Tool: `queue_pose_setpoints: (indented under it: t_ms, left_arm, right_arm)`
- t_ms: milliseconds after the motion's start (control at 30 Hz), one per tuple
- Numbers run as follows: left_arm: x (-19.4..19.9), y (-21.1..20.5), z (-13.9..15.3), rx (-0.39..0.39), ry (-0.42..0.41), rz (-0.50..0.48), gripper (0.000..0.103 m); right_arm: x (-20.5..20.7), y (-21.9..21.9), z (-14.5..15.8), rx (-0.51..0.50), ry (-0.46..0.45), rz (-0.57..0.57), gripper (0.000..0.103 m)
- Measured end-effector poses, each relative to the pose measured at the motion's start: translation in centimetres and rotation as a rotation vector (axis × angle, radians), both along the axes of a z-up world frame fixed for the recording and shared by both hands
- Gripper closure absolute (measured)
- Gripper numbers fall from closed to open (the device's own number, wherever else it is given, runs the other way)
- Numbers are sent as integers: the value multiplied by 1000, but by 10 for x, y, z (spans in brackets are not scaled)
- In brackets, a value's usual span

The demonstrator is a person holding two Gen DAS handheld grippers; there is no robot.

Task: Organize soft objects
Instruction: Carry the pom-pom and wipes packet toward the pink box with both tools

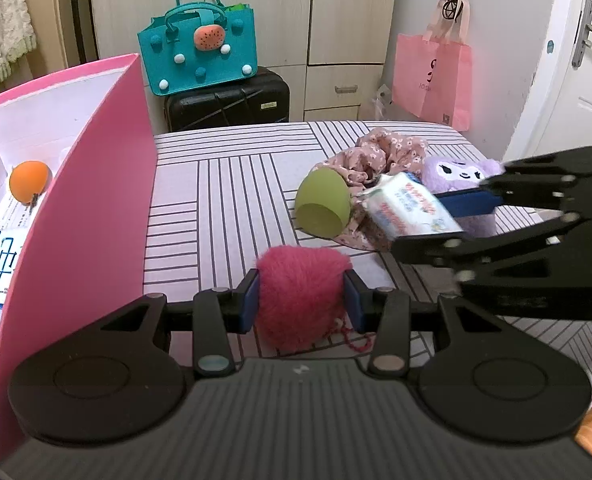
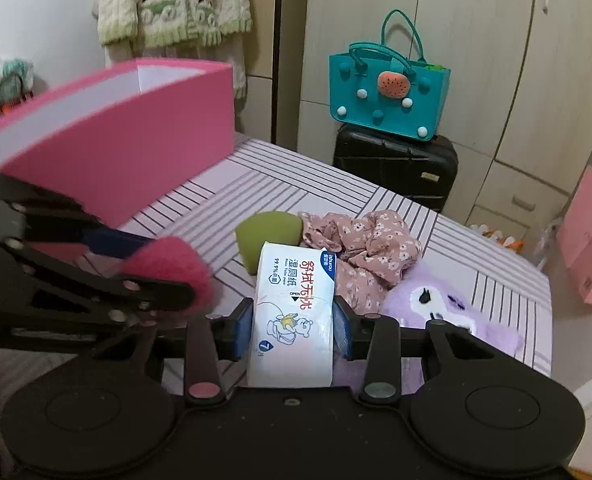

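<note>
1. Left gripper (image 1: 302, 300): jaws are closing on a pink fluffy pompom (image 1: 302, 296), the blue pads pressing into its two sides. The pompom is roundish with no clear long axis; a red cord (image 1: 354, 340) is trailing from its lower right. It is being held above the near part of the striped bed (image 1: 232, 184).
2. Right gripper (image 2: 294, 322): jaws are clamping a wet-wipe pack (image 2: 294, 312), one pad against each long side. The pack's long axis is running straight out along the fingers, its printed face turned up and its far end pointing toward the bed's far edge. About half its length is sticking out past the pads.
3. In the left wrist view the right gripper (image 1: 436, 216) is reaching in from the bed's right side, with the pack (image 1: 410, 208) pointing left toward the green sponge (image 1: 322, 208).
4. Green sponge: lying on its side mid-bed, flat face toward the near edge, touching the floral cloth (image 1: 384, 156) bunched behind it.
5. Purple plush toy (image 2: 440, 304): lying near the bed's right edge, just beside the cloth.
6. Pink box (image 1: 96, 184): standing along the bed's left edge, open-topped, with an orange ball (image 1: 30, 182) sitting inside. Bare striped cover is lying between the box wall and the sponge.
7. Beyond the far edge: a teal felt bag (image 1: 200, 48) is resting on a black suitcase (image 1: 228, 100).
</note>
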State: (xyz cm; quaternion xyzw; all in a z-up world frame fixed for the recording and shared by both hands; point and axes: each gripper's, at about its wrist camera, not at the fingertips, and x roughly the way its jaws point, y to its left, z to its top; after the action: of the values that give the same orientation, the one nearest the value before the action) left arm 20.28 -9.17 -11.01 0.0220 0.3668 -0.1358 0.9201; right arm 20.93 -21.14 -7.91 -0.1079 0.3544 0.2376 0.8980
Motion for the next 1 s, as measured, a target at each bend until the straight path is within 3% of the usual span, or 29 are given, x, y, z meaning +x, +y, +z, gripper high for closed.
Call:
queue_pose_setpoints:
  t_ms: [200,400,633,1000]
  left_arm:
    - [0,-1,-1,2,-2,-1,62]
    - [-11,-5,6,31,-20,-33,63]
    - [-32,-3,21,17,1,-96,63]
    - [-66,19,40,36,53,-178,64]
  right_arm:
    - [-21,-12,5,83,63,5,58]
    - [-38,-13,2,64,117,-18,58]
    - [-50,-16,6,111,222,-42,57]
    - [-72,-8,35,181,313,26,57]
